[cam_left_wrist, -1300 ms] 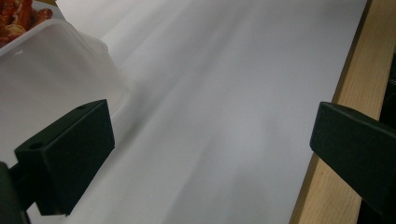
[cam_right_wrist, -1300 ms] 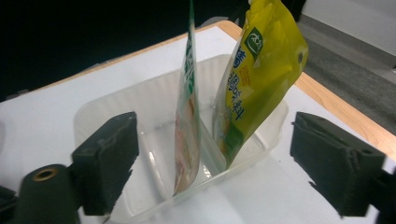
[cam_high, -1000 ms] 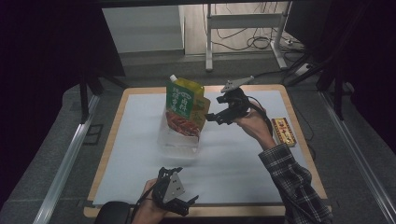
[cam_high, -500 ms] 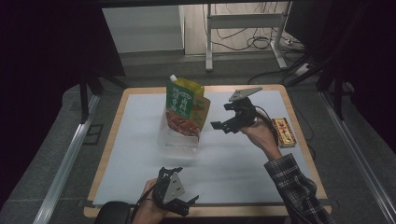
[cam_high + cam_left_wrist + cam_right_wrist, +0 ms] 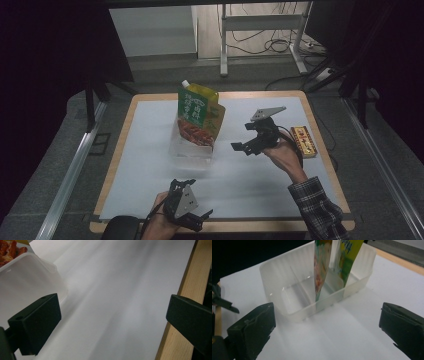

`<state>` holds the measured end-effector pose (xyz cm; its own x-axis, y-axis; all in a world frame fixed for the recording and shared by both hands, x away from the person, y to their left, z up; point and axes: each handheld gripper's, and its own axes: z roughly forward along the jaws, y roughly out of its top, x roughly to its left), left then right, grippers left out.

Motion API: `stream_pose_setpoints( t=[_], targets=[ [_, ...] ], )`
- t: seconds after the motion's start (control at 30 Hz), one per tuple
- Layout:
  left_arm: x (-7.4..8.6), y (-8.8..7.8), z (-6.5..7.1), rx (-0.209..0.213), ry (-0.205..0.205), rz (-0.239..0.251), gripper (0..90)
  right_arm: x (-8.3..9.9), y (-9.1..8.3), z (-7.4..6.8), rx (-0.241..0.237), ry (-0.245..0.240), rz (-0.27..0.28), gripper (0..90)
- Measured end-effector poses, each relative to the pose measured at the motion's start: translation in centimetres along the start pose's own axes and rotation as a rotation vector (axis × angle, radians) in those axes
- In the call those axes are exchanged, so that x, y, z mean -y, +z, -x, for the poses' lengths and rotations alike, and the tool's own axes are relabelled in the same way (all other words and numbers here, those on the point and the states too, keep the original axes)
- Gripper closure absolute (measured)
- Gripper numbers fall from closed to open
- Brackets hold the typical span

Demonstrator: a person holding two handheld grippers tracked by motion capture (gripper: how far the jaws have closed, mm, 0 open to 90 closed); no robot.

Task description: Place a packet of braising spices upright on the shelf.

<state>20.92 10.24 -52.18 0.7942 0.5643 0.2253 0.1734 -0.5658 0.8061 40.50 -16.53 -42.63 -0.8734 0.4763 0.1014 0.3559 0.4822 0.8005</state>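
Note:
A clear plastic bin (image 5: 191,148) with an inner divider (image 5: 299,282) stands on the white mat. Two pouches stand upright in it: a green one (image 5: 191,106) and one with a red food picture (image 5: 201,132); the right gripper view shows them edge-on as a pale pouch (image 5: 321,267) and a yellow-green pouch (image 5: 348,257). My right gripper (image 5: 242,136) hovers just right of the bin and faces it. Its jaws have just been opening wider, with nothing between them (image 5: 327,332). My left gripper (image 5: 200,220) rests at the near table edge, open and empty (image 5: 112,322).
A red and yellow snack box (image 5: 304,141) lies near the table's right edge. The wooden table rim (image 5: 181,335) frames the white mat (image 5: 150,170). Beyond the table's far edge are a metal stand (image 5: 260,30) and cables on the floor.
My right gripper has drawn back from the pouches, toward the near right and lower. The pouches stay standing in the bin. The left gripper has kept still.

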Motion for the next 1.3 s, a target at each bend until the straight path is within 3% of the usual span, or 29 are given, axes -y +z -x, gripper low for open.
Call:
stream_pose_setpoints(
  t=[0.07, 0.33, 0.5, 0.67, 0.97, 1.3],
  targets=[
    [0.0, 0.0, 0.0, 0.001, 0.001, 0.001, 0.0, 0.3, 0.2, 0.0, 0.006, -0.007, -0.029, 0.0],
    [0.0, -0.2, 0.0, 0.004, 0.009, 0.002, 0.0, 1.4, 0.6, 0.2, 0.037, -0.036, -0.025, 0.0],
    [0.0, -0.2, 0.1, 0.005, 0.012, -0.003, 0.0, 2.1, 0.7, 0.6, 0.034, -0.001, -0.040, 0.0],
    [0.0, -0.2, 0.0, 0.003, 0.013, -0.003, 0.0, 2.7, 0.5, 1.3, 0.059, 0.020, -0.029, 0.0],
    [0.0, -0.2, 0.0, 0.000, 0.013, 0.000, 0.0, 3.7, 0.0, 2.8, 0.143, 0.030, -0.061, 1.6],
    [0.0, -0.2, -0.1, -0.005, 0.013, -0.003, 0.0, 4.9, -0.7, 4.6, 0.226, 0.094, -0.090, 2.1]
  ],
)
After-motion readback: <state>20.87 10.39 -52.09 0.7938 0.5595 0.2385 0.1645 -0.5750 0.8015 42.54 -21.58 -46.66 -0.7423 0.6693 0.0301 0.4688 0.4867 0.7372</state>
